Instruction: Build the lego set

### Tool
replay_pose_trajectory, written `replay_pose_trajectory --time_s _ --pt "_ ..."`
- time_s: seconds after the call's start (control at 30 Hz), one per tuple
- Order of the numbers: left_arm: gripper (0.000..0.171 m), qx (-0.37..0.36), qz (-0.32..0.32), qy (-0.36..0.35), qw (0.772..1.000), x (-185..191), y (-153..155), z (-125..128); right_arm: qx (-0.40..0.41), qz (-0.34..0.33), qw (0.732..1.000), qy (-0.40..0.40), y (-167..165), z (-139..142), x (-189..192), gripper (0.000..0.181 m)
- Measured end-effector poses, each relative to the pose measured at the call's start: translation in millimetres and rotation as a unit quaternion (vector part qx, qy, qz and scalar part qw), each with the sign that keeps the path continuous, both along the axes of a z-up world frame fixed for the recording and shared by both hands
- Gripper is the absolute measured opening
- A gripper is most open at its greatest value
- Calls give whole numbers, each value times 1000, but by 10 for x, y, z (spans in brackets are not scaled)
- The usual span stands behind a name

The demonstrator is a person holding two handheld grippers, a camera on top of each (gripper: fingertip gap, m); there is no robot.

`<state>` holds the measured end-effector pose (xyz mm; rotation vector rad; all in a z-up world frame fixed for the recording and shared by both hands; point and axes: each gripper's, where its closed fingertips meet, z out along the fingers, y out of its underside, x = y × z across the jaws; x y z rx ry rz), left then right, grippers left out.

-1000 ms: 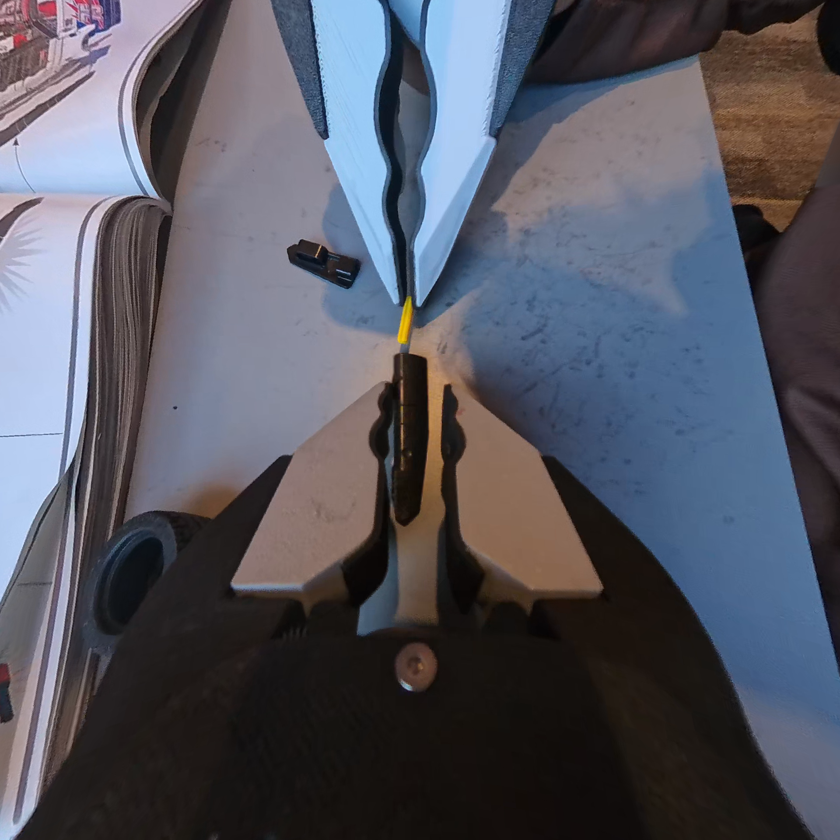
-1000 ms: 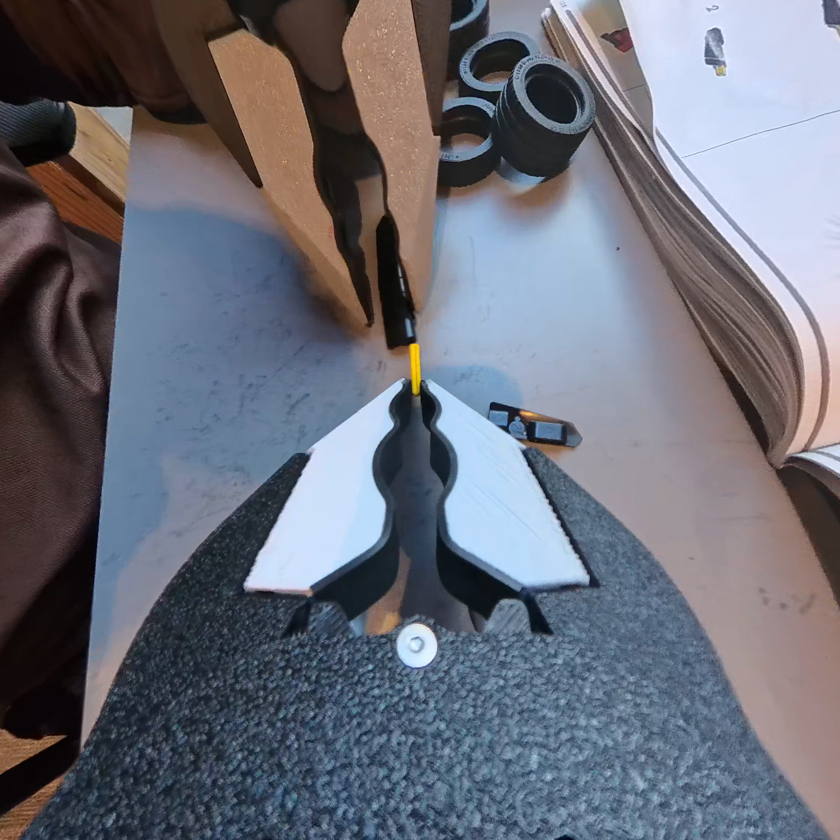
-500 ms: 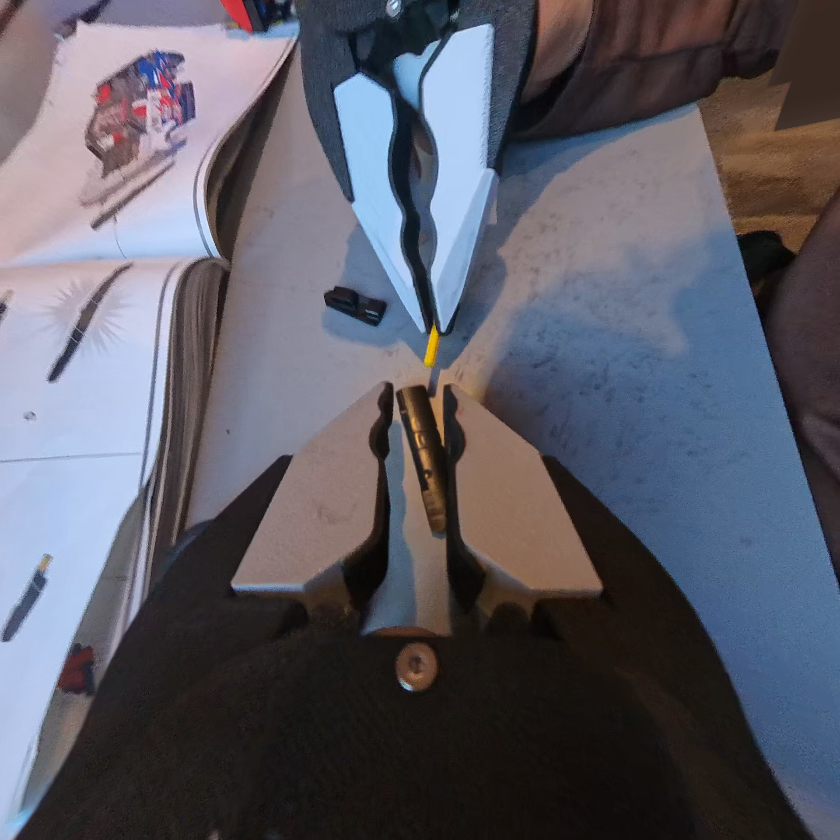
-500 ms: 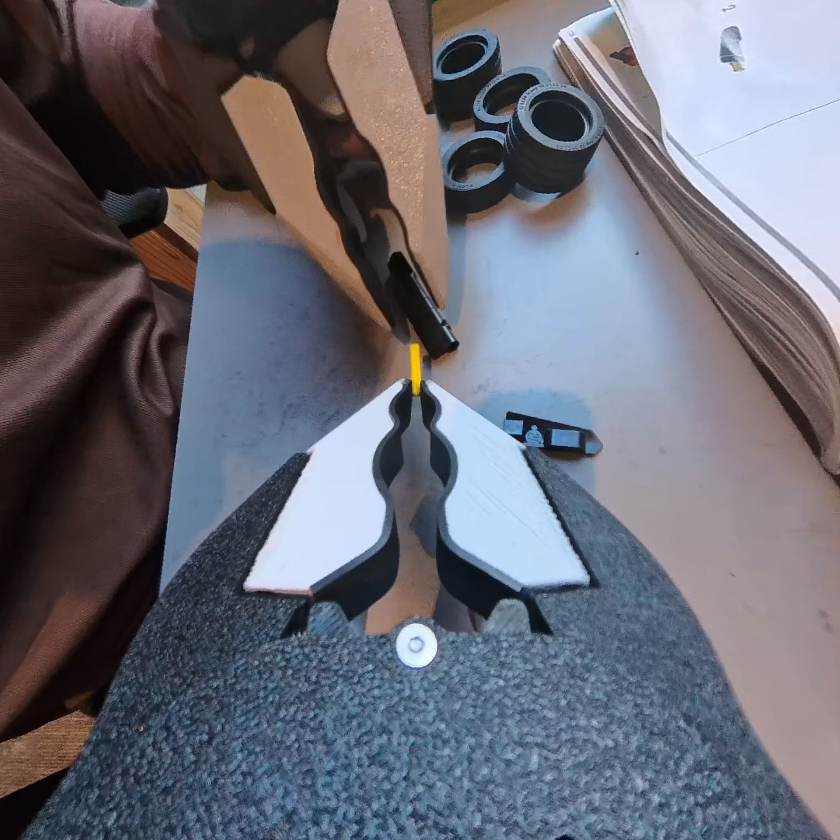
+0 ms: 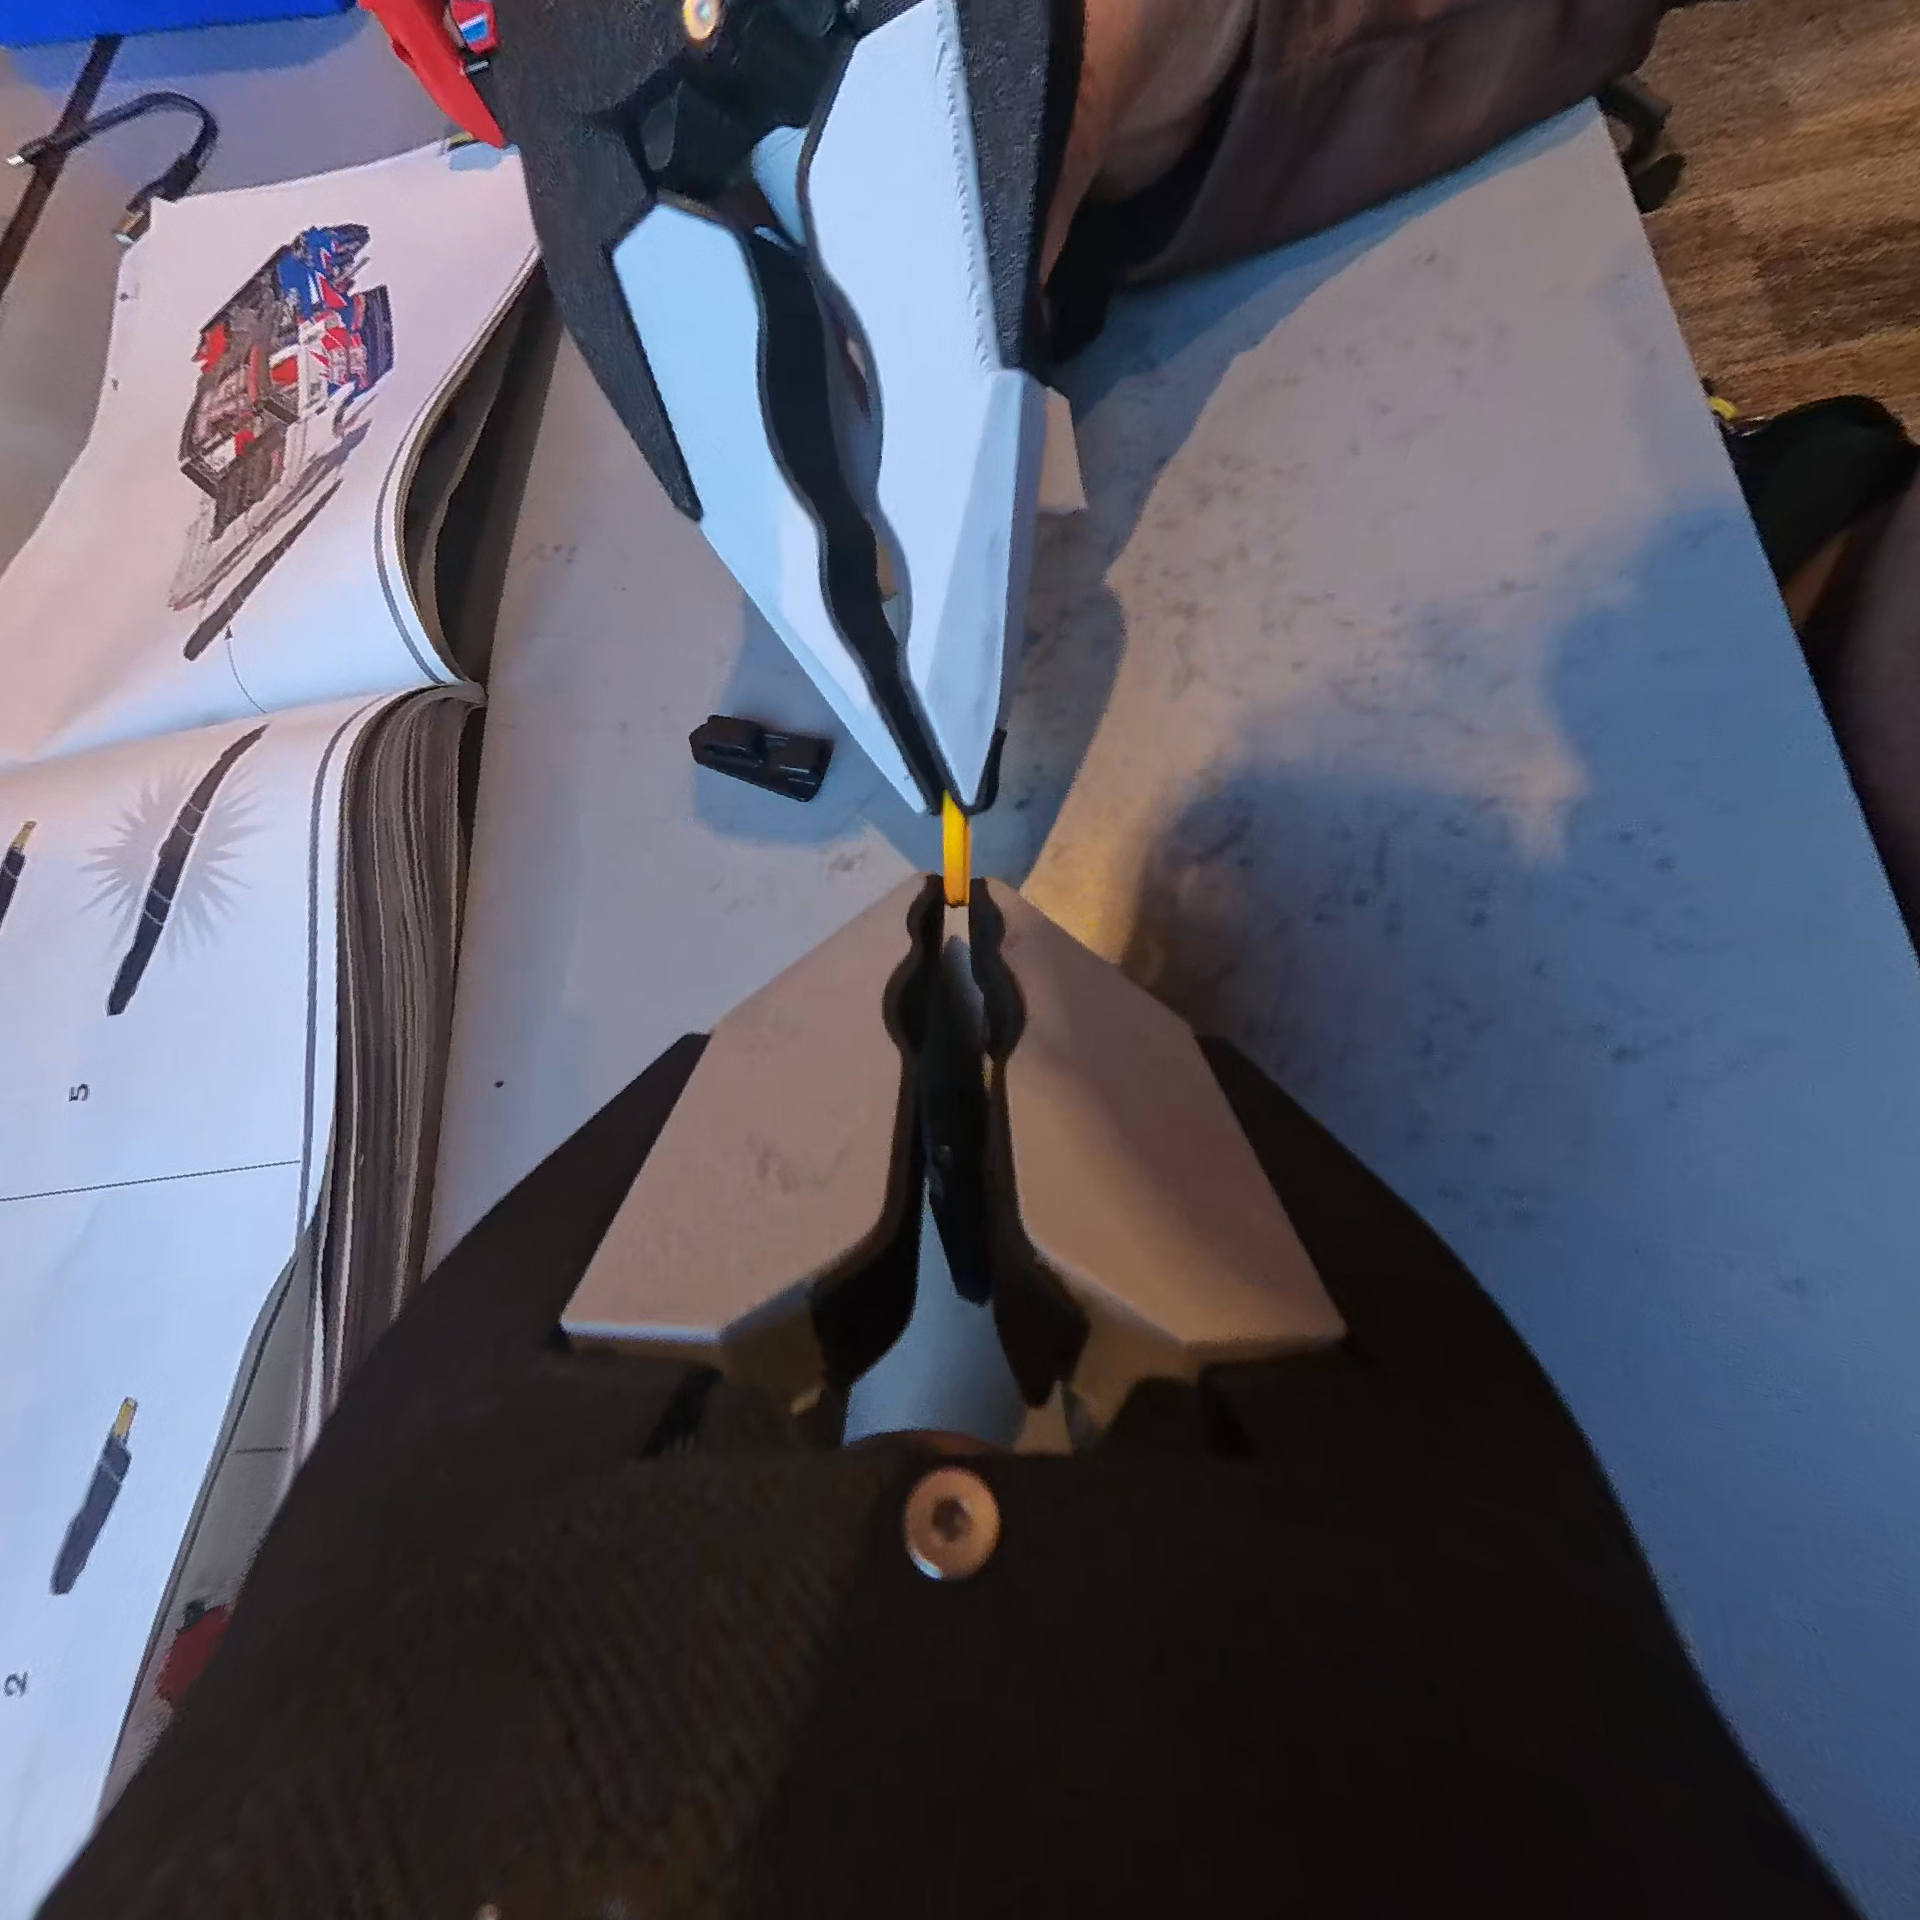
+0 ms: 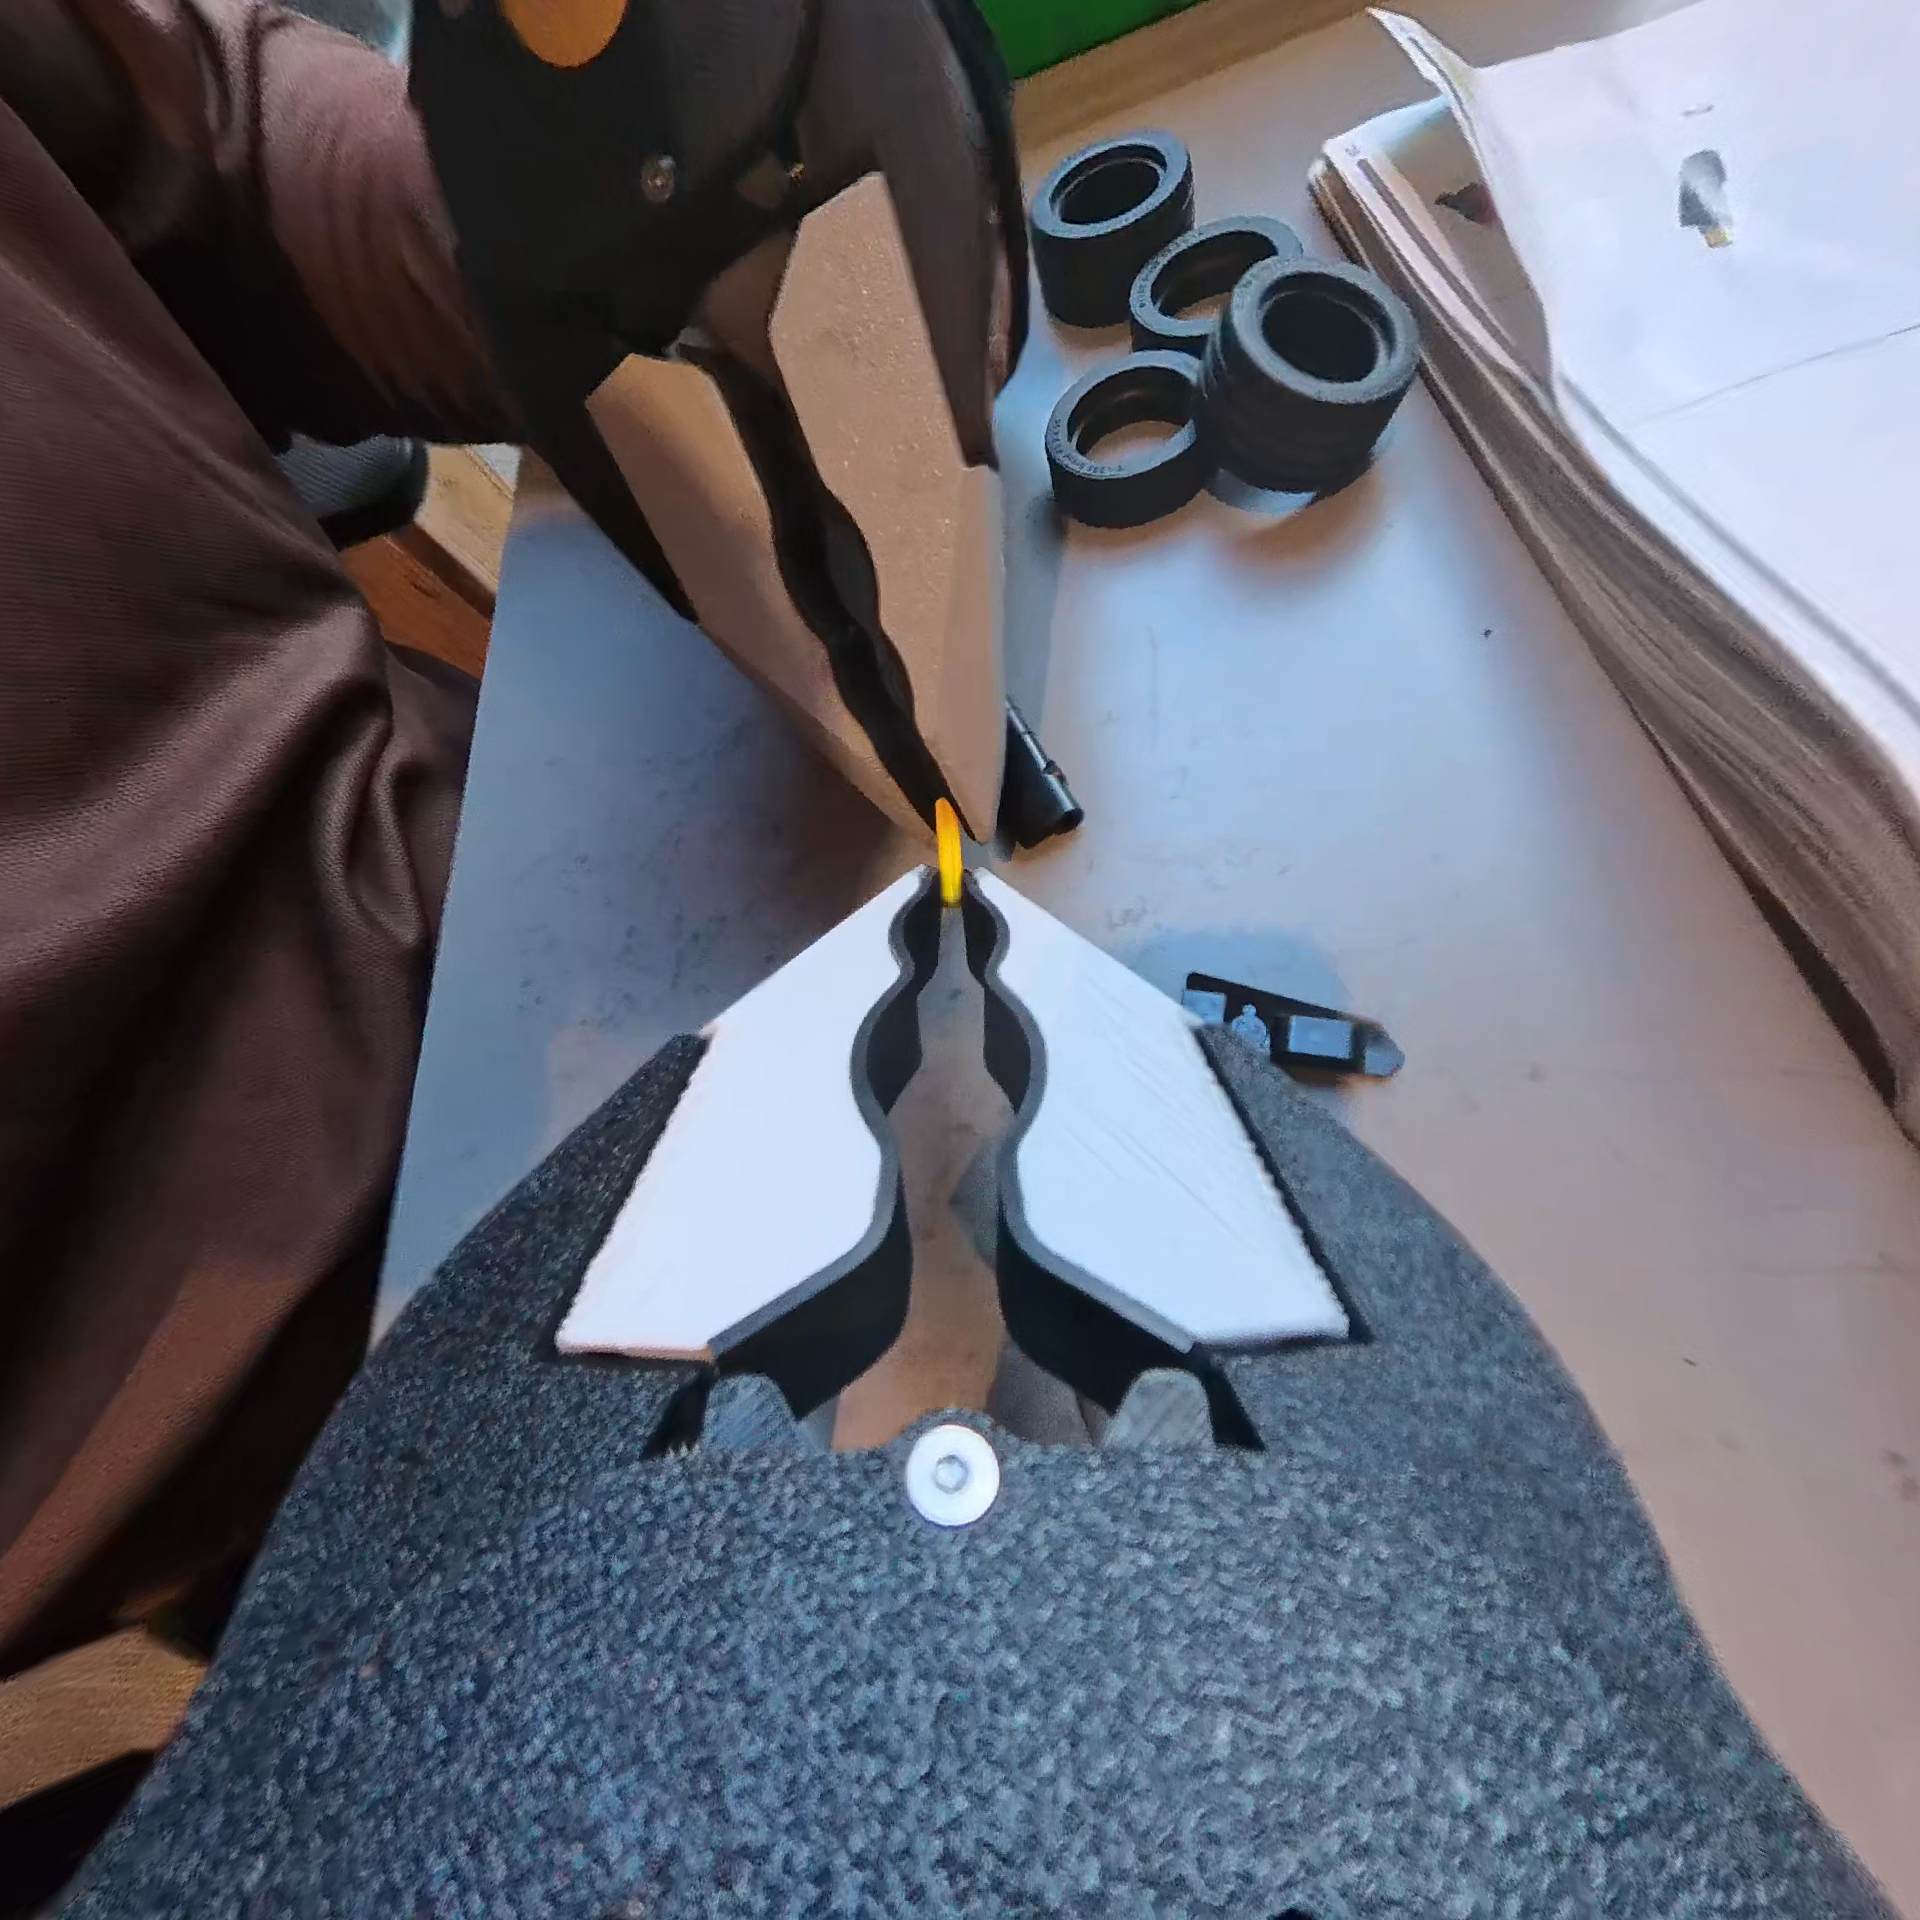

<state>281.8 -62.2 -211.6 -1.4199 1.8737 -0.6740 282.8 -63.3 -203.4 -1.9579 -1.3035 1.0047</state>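
Note:
A thin yellow pin (image 5: 953, 847) spans the gap between the two grippers' tips, just above the grey table (image 5: 1403, 831). My right gripper (image 6: 948, 883), with white fingers, is shut on one end of the pin (image 6: 948, 857). My left gripper (image 5: 953, 896), with grey-tan fingers, faces it and has its tips closed on the other end. A black cylindrical piece (image 6: 1039, 784) lies loose by the left gripper's tip. It shows through the finger gap in the left wrist view (image 5: 956, 1174).
A small flat black piece (image 5: 761, 750) lies on the table beside the tips. Several black tyres (image 6: 1226, 343) sit farther back. A thick open instruction booklet (image 5: 156, 935) covers one side. A person's brown clothing (image 6: 208, 623) is at the other table edge. My two grippers' fingertips are within a few centimetres of each other.
The left gripper let go of the black cylinder, narrowed its jaws and closed on the free end of the yellow pin. The right gripper kept hold of the pin.

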Motion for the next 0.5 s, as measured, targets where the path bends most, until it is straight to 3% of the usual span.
replay_pose_trajectory --time_s 0.2,0.5 --pt "1 -66 6 -24 998 -15 -4 58 128 9 991 -43 14 5 8 5" --pt "2 -81 5 -31 996 -17 -13 86 141 4 990 -30 32 70 -6 6"
